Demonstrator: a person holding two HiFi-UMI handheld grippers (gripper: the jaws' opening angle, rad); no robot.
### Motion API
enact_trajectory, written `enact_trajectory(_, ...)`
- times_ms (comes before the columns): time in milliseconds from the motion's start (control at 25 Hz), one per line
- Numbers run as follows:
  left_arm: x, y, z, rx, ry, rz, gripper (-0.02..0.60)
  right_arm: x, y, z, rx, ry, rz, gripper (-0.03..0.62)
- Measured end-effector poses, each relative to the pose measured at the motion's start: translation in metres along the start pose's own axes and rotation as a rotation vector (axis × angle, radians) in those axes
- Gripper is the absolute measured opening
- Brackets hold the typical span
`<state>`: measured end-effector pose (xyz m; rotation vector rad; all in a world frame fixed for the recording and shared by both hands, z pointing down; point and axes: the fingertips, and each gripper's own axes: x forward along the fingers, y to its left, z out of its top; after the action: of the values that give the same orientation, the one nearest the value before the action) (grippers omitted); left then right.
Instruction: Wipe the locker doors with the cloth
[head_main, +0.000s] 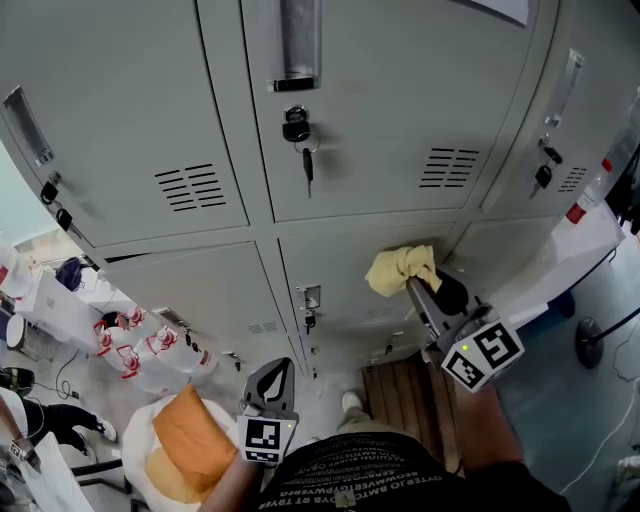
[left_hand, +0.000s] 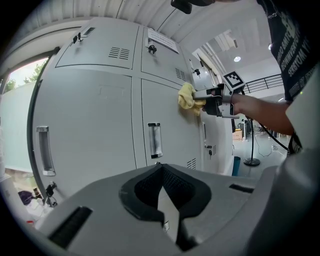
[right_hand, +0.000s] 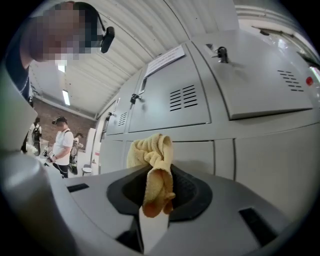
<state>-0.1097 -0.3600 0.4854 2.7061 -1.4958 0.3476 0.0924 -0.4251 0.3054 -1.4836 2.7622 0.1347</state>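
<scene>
The grey lockers fill the head view. A bunched yellow cloth lies against the top of the lower middle locker door, just under the seam. My right gripper is shut on the cloth. In the right gripper view the cloth sticks up out of the closed jaws of that gripper, in front of the door. My left gripper hangs low, away from the lockers, shut with nothing in it. The left gripper view shows the left gripper, the cloth and the right gripper at the door.
A key hangs from the lock of the upper middle door. An orange cloth on a white bag and packed bottles lie at the lower left. A wooden pallet sits below the lockers. People stand far off.
</scene>
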Motion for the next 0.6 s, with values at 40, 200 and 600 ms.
enact_trajectory(40,0.000,0.000,0.001,0.001,-0.002,0.001,0.005,0.006,0.011,-0.002,-0.014,0.009,0.030,0.087)
enact_trajectory(200,-0.005,-0.001,0.004,0.002,-0.008,0.012,0.005,0.027,0.045,-0.012,-0.038,0.039,0.129,0.087)
enact_trajectory(600,-0.024,0.007,0.001,-0.015,-0.004,0.059,0.005,0.078,0.098,-0.038,-0.084,0.134,0.233,0.086)
